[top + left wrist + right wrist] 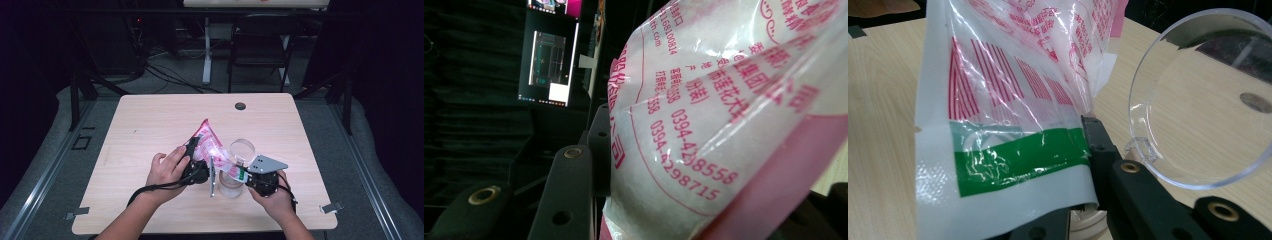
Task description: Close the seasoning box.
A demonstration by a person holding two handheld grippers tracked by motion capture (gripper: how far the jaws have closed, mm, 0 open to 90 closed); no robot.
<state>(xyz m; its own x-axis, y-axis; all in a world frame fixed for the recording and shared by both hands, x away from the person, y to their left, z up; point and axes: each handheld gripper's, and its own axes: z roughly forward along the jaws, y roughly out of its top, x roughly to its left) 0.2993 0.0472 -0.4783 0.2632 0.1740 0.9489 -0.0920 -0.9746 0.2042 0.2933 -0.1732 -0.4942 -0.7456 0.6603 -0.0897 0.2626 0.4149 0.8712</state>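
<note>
A person at a wooden desk (150, 120) holds a printed plastic bag (207, 142) between two handheld grippers, above the desk's near-centre. The left gripper (192, 150), in the left hand (167, 172), is clamped on the bag's pink-edged end; in the left gripper view the bag (724, 125), white w/ pink lettering and phone nos., lies against the black jaw and bulges past it. The right gripper (245, 172), in the right hand (275, 200), is closed on the bag's other end, at the green-striped seal: the right gripper view shows the bag (1008, 125) pinched there, its pink bars and clear film rising up and to the left. The bag slopes down from its pink peak toward the right gripper. Just under that lower end stands a clear jar (231, 184), close to the desk's front edge, w/ its round clear lid (242, 149) hinged up and open behind it; the lid (1208, 100) sits just right of the jaws in the right gripper view. A cable (150, 189) trails from the left gripper over the wrist. Beyond the desk, a dark cable port (240, 106) near the far edge, and a folding chair (260, 45) on the floor behind.
</note>
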